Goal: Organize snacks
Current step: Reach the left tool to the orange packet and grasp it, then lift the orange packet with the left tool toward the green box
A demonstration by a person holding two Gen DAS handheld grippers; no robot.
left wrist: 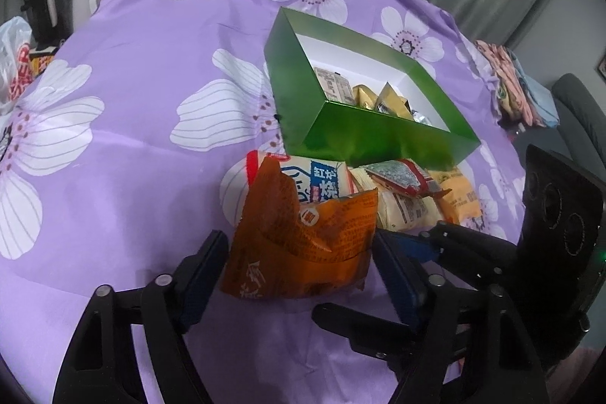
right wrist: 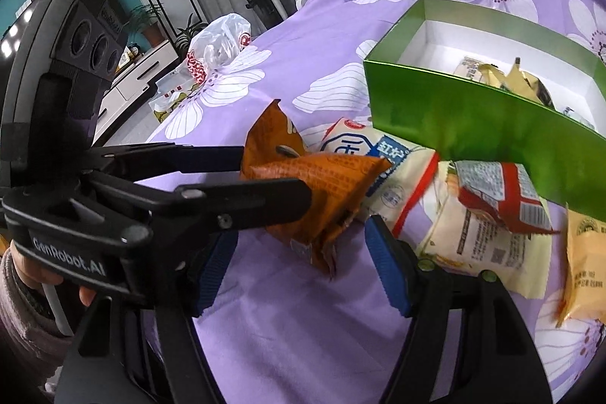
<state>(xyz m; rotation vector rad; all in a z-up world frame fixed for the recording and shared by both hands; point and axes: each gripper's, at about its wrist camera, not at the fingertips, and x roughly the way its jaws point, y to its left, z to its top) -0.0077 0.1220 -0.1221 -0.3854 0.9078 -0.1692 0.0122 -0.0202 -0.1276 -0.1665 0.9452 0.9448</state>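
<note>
Purple cloth with large white flowers [left wrist: 144, 70] is covering the whole work surface, and a green box [left wrist: 341, 135] with a white inside is sitting on it, right of centre in the left wrist view and at the upper right in the right wrist view. Several wrapped snacks are lying inside the box toward its near end. Just below the box, a loose heap of snack packets [left wrist: 409, 192] is resting on the cloth, one corner tucked against the box's near wall. An orange packet [left wrist: 303, 237] is sitting at the lower centre of the left wrist view, between the fingers of the left gripper [left wrist: 299, 252]; both pads are lying against its sides, so the left gripper is grasping it. In the right wrist view the right gripper [right wrist: 299, 264] is hanging with jaws apart just below the orange packet, nothing between its blue pads. A plastic bag [right wrist: 219, 44] is lying at the cloth's far edge, upper left.
</note>
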